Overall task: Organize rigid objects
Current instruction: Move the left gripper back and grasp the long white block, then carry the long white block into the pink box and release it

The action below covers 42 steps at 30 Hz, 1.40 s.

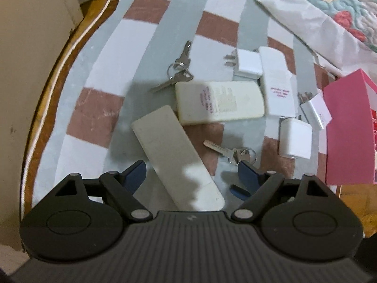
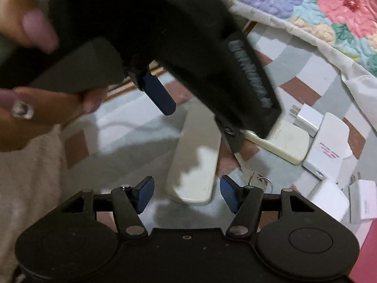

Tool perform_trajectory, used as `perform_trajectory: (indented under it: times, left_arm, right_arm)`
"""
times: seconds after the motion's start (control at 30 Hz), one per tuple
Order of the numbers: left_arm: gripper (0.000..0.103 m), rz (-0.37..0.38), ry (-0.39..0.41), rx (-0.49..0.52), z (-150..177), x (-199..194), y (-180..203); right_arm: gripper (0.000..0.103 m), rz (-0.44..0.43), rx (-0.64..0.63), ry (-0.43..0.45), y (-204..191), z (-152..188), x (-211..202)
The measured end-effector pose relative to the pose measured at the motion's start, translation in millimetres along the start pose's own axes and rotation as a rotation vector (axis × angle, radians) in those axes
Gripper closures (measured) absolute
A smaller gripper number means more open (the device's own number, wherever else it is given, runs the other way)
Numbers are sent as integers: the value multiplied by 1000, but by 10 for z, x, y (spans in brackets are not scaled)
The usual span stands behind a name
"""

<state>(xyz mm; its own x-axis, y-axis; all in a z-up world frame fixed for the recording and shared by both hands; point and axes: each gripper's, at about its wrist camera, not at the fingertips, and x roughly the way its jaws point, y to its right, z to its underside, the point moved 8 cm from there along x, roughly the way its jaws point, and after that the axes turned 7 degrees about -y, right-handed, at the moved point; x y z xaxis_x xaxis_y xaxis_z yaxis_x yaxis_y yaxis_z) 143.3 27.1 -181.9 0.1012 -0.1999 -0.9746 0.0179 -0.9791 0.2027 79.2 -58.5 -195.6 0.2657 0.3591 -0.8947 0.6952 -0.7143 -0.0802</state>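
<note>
While both grippers hang over the checked cloth [image 1: 99, 108], the left gripper [image 1: 192, 173] and right gripper [image 2: 187, 188] gape wide, apparently untouching, astride the grey remote [image 1: 174, 155] near the cloth's middle.

We see shiny metal keys [image 1: 180, 73], smooth white plastic chargers [image 1: 248, 64] & remotes [image 1: 219, 102], soft checked cloth [image 1: 150, 23], pink paper box [image 1: 348, 129].

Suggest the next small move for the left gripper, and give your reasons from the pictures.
Probably lower the left gripper a little and close on the long white remote: its open jaws already straddle the remote's near end, which lies flat on the checked cloth.
</note>
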Motion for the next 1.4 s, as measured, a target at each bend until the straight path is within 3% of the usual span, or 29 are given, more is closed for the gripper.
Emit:
perform_trajectory:
  times: [0.13,0.2,0.27,0.3,0.5,0.7,0.83,0.93,1.17,1.4]
  left_arm:
    - [23,33,-19,-80,20,139,-120]
    - [46,73,-46,-133,42,220,-182]
    - [51,80,-68,-185,49,301,-257]
    - [52,80,-76,-203,53,341,-285]
    - [50,114,-82,-244,124,388,-267]
    - [49,24,-12,-130,219,345,-116]
    - [49,43,8,-117,248,253,-92]
    - [49,86,47,-97,268,84,-22]
    - [49,144,181,-3,292,-373,353]
    - [49,251,285,130,156,-921,1054]
  right_arm:
    - [36,61,-25,-35,-50,-6,232]
    - [34,75,-18,-20,-46,-14,293]
    - [35,63,18,-13,-47,-28,300]
    - [42,67,35,-12,-40,-33,283]
    - [44,33,170,-22,20,4,140]
    - [44,-40,264,-16,66,56,41]
    - [43,-42,255,15,77,72,-85]
    - [43,17,196,50,38,85,-259]
    - [43,107,202,167,120,125,-820]
    - [43,253,263,329,403,261,-1651]
